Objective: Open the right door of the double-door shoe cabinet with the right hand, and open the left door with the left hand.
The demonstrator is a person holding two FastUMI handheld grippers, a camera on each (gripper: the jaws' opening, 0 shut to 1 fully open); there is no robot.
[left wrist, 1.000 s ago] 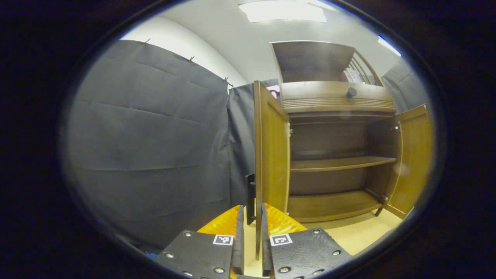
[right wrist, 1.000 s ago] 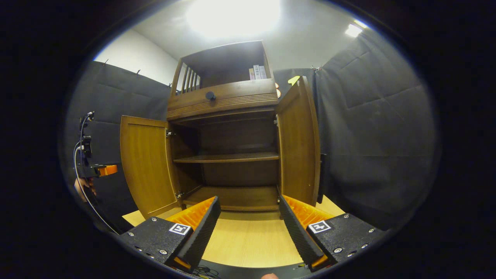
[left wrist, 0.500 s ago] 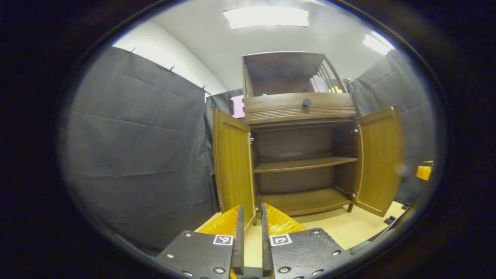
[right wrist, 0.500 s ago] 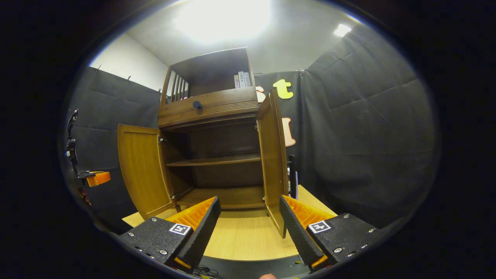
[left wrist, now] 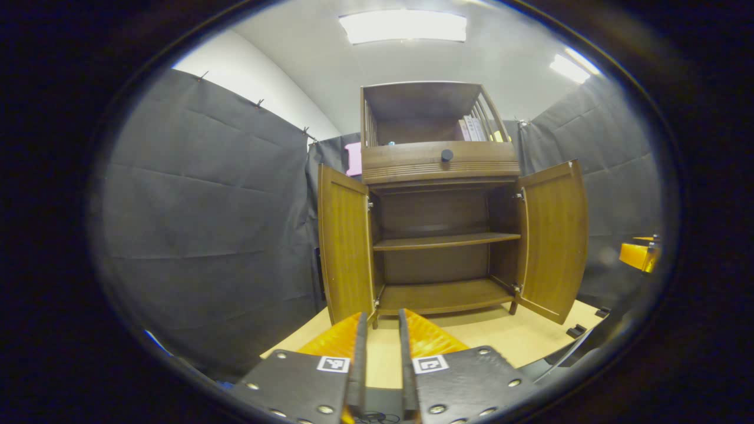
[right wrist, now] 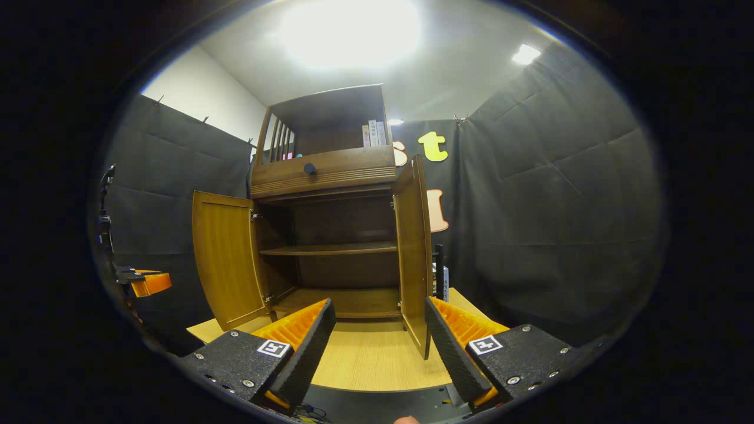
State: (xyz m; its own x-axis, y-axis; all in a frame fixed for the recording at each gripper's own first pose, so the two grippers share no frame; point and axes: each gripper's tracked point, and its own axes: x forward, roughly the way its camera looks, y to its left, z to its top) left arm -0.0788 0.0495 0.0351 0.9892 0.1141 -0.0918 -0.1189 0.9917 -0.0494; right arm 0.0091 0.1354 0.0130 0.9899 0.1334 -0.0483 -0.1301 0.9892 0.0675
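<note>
**Both cabinet doors stand open, tools clear of them**

The double-door shoe cabinet (left wrist: 439,235) stands on a light wooden tabletop (left wrist: 506,335) against the black cloth wall of the booth. In the left gripper view its left door (left wrist: 344,241) is swung outward, edge toward the camera, and its right door (left wrist: 554,238) is swung wide to the other side. Between them the inside is bare: a middle shelf (left wrist: 445,240) and a bottom board (left wrist: 442,294). Above the doors runs a drawer front with a dark round knob (left wrist: 447,155), and over that an open top compartment with a few books (left wrist: 471,126) upright at its right end.

The left tool (left wrist: 380,365) sits low in front of the cabinet, well apart from the left door. Its fingers are nearly together with a narrow slot between them, and nothing is held in that slot.

In the right gripper view the right tool (right wrist: 377,341) is spread wide and holds nothing. The bottom edge of the right door (right wrist: 412,253) appears between its fingers but farther off, not touching either. The left door (right wrist: 227,259) is open at the far side, and beyond it, at the picture's left edge, part of the left tool (right wrist: 144,282) is visible.
</note>
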